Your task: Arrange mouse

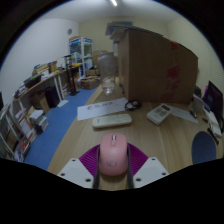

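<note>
A pink computer mouse (113,155) sits between my gripper's (112,172) two fingers, its nose pointing away from me. The purple pads (87,160) lie against both of its sides, so the fingers are shut on it. The mouse is held over the near part of a light wooden desk (150,138). Whether it touches the desk I cannot tell.
Beyond the mouse lie a white keyboard-like bar (112,121), a flat white box with print (102,105) and a white remote-like device (160,113). A large cardboard box (160,65) and a clear jug (107,72) stand at the back. A dark round thing (203,147) lies at right. Shelves (25,115) stand left of the blue floor.
</note>
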Demonstrator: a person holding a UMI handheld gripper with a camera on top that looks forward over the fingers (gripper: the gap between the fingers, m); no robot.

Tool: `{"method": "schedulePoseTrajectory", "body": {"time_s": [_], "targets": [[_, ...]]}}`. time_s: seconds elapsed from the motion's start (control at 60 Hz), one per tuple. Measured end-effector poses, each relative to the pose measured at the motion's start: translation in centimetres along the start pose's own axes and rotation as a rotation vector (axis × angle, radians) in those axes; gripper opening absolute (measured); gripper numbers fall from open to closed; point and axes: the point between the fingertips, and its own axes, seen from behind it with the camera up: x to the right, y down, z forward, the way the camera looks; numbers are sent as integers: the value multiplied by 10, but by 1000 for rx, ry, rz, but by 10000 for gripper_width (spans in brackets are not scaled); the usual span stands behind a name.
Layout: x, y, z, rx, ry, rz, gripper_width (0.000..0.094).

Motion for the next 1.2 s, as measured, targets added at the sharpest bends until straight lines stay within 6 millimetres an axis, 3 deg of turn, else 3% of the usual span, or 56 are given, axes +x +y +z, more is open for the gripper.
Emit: {"method": "schedulePoseTrajectory", "body": {"time_s": [0.067, 0.183, 0.233, 0.283, 0.35, 0.4, 0.417, 0.433, 0.467, 0.55, 0.617, 0.733, 0.85, 0.9, 0.917, 0.933, 0.967, 0.983, 1.067, 1.1, 1.2], "targets": [[-8, -5, -18, 34, -46, -73, 366], [16, -69, -92, 243, -40, -115, 365], [42, -100, -131, 332, -24, -97, 363], [81, -128, -163, 392, 12, -100, 364], [140, -141, -189, 432, 82, -88, 362], [191, -137, -194, 415, 141, -70, 363], [210, -125, -190, 412, 156, -58, 363], [228, -132, -192, 395, 170, -46, 358], [258, -120, -183, 357, 194, -21, 361], [320, -65, -144, 231, 222, 48, 362], [349, -23, -117, 122, 216, 89, 364], [358, 39, -77, -6, 165, 118, 365], [356, 39, -75, -10, 127, 137, 384], [355, 38, -73, -15, 131, 118, 457], [355, 38, -72, -15, 131, 111, 536], [354, 37, -71, -14, 130, 105, 507], [353, 37, -71, -14, 126, 90, 551], [353, 37, -72, -14, 121, 85, 574], [341, 37, -84, 13, 83, 104, 893], [334, 37, -93, 33, 60, 115, 831], [324, 42, -136, 87, 24, 99, 837]]}}
